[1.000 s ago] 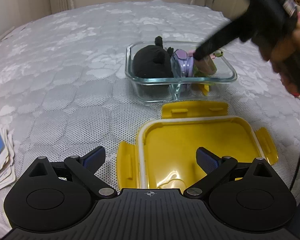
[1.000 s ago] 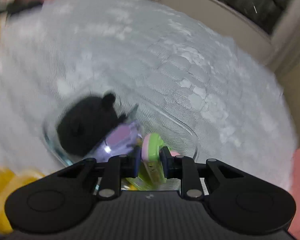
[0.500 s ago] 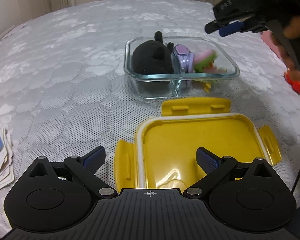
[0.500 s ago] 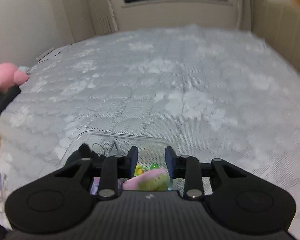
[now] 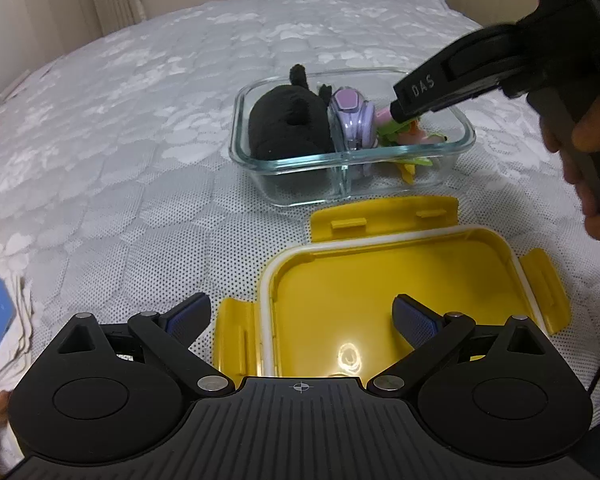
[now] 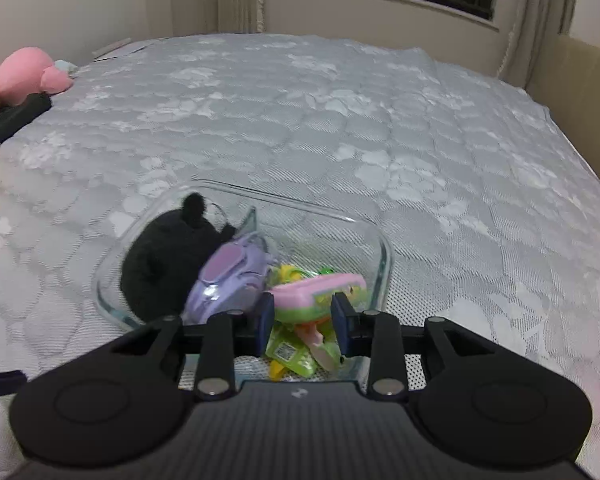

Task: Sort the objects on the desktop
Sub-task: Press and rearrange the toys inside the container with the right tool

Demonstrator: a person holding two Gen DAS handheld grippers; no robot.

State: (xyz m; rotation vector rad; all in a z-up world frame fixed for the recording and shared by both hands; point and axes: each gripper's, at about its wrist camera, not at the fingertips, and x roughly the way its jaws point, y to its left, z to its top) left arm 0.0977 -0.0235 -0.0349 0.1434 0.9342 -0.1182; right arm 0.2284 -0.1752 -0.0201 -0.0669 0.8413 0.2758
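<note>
The right gripper (image 6: pixel 302 320) hangs with fingers apart around the pink-green toy (image 6: pixel 318 294) in the glass container (image 6: pixel 382 258), while the left gripper (image 5: pixel 300 318) gapes wide over the yellow lid (image 5: pixel 396 280).

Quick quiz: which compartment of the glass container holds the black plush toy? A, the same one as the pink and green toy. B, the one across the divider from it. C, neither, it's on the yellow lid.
B: the black plush toy fills the section left of the glass container divider, the pink and green toy lies in the right one.
</note>
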